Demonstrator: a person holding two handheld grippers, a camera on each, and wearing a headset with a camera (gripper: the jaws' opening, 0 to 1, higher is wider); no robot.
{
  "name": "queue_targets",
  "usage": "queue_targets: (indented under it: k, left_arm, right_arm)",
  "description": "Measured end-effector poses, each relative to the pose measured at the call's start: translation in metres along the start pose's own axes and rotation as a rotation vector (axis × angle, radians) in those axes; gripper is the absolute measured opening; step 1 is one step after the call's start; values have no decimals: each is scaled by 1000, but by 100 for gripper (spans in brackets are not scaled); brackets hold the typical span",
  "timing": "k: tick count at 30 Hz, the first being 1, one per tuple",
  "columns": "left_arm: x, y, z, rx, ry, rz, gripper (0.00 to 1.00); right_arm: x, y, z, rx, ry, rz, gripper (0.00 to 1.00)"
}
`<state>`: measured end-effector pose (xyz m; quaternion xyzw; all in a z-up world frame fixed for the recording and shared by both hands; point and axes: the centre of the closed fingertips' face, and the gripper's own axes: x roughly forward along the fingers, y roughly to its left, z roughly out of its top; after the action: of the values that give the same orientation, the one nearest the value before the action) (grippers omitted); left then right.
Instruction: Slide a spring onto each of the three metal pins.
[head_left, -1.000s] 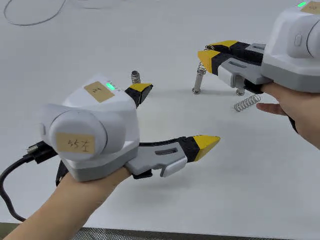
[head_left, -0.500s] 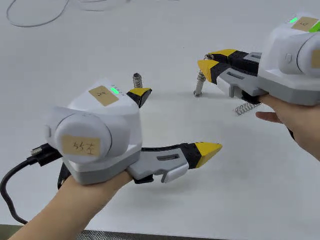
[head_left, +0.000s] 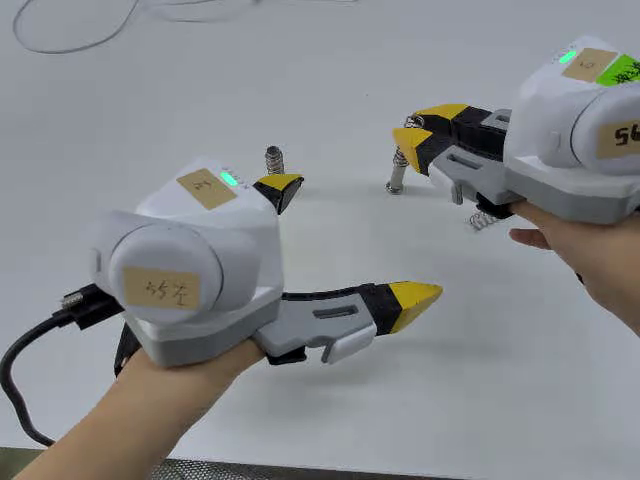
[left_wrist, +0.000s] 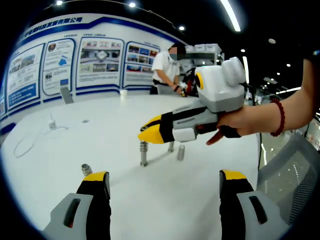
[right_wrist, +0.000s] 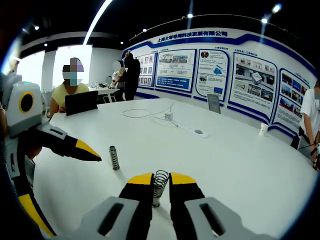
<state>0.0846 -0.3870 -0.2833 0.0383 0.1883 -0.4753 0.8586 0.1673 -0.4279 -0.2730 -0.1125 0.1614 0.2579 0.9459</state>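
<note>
The right gripper (head_left: 422, 124) is clamped on a spring (right_wrist: 160, 181) at the top of 1 upright pin (head_left: 397, 178) on the white worktop (head_left: 330, 80). The left gripper (head_left: 352, 238) hangs with its jaws wide apart, holding nothing, just beside a second pin (head_left: 272, 158) that wears a spring. A loose spring (head_left: 482, 218) lies under the right gripper.
</note>
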Motion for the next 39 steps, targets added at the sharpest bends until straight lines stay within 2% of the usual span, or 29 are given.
queue_targets:
  k: [9, 20, 32, 39]
  left_arm:
    - [0, 0, -1, 3, 2, -2, 91]
    - [0, 0, -1, 3, 5, -1, 90]
    - [0, -2, -2, 2, 8, -5, 89]
    - [0, -1, -1, 2, 7, -4, 89]
  right_arm:
    - [4, 3, -12, 2, 37, 2, 12]
    - [8, 5, -25, 40, 74, 3, 12]
    - [12, 4, -34, 62, 107, 5, 12]
    - [13, 3, -35, 90, 106, 3, 12]
